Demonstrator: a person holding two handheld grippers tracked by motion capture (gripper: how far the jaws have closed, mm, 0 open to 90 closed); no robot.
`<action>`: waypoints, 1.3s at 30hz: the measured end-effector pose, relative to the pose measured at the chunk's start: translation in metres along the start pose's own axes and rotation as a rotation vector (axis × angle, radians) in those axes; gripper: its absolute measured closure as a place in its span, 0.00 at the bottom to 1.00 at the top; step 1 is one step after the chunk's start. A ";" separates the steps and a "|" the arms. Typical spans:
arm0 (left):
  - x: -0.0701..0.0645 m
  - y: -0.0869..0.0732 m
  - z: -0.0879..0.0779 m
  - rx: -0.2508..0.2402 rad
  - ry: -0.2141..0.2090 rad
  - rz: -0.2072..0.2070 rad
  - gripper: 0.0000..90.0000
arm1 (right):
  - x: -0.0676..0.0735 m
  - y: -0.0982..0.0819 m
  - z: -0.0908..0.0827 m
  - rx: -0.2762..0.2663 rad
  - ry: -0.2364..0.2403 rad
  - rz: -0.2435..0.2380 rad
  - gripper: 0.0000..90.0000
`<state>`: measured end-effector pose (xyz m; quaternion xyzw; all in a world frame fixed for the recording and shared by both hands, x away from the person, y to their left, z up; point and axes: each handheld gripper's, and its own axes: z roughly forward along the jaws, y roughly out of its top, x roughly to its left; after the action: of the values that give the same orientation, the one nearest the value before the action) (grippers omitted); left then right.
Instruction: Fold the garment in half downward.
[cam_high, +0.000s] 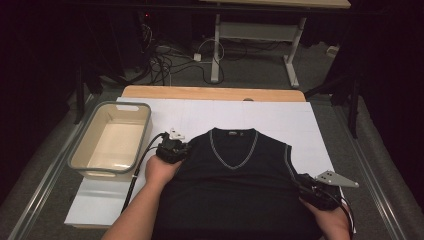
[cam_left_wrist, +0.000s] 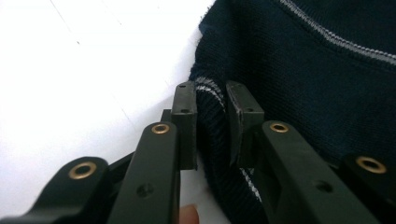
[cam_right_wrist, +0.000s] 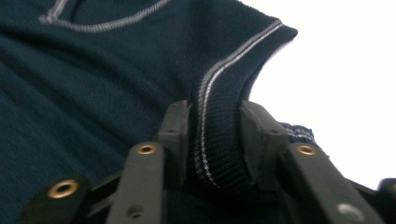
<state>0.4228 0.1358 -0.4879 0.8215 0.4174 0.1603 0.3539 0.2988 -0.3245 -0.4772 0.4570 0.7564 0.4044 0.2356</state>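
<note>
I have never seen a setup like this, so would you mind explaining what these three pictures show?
A person holds a hand-operated claw in each hand. One picture looks down from above the table; the other two come from cameras riding on each claw. On the white table cover lie a dark sleeveless sweater and, to its left, an empty grey-rimmed tub. The left claw has the sweater's ribbed armhole edge between its jaws, a gap showing beside the cloth. The right claw straddles the other armhole edge, which fills its jaws.
</note>
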 end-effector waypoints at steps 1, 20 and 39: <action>0.000 0.000 0.000 -0.001 -0.001 -0.003 0.82 | -0.001 0.002 0.000 -0.020 0.013 0.025 0.64; 0.000 -0.001 0.000 -0.006 0.007 -0.006 0.81 | -0.038 0.072 0.062 0.016 -0.123 0.084 0.55; -0.001 -0.001 0.000 -0.004 0.013 -0.004 0.81 | -0.051 0.069 0.097 0.128 -0.060 0.123 0.70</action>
<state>0.4217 0.1354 -0.4888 0.8187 0.4211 0.1658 0.3533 0.4278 -0.3128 -0.4757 0.5285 0.7439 0.3550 0.2030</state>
